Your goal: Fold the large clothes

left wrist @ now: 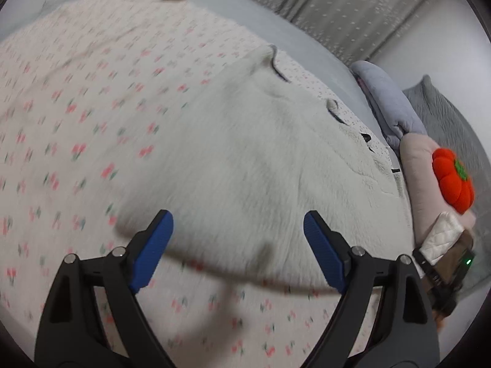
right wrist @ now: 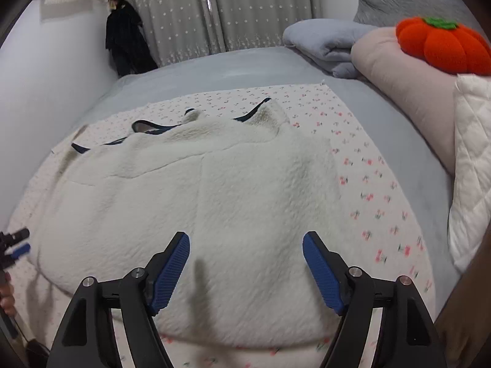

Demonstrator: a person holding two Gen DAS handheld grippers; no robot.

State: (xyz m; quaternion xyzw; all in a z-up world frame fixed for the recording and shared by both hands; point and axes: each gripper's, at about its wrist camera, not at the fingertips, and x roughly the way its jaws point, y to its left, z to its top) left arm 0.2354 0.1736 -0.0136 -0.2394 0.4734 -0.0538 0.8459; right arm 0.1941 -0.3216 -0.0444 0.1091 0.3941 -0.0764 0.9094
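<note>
Jacket [right wrist: 196, 202] collar, dark coat [right wrist: 125, 43]: right wrist only.

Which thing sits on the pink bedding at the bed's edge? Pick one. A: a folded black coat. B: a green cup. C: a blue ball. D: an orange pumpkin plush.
D: the orange pumpkin plush with a green stem rests on the pink bedding beside the folded grey blanket.

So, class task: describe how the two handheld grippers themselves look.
Both the left gripper and right gripper have matte black angular frames with silver pivot bolts and triangular cut-outs. Their fingers carry ribbed blue pads. No cables show.
</note>
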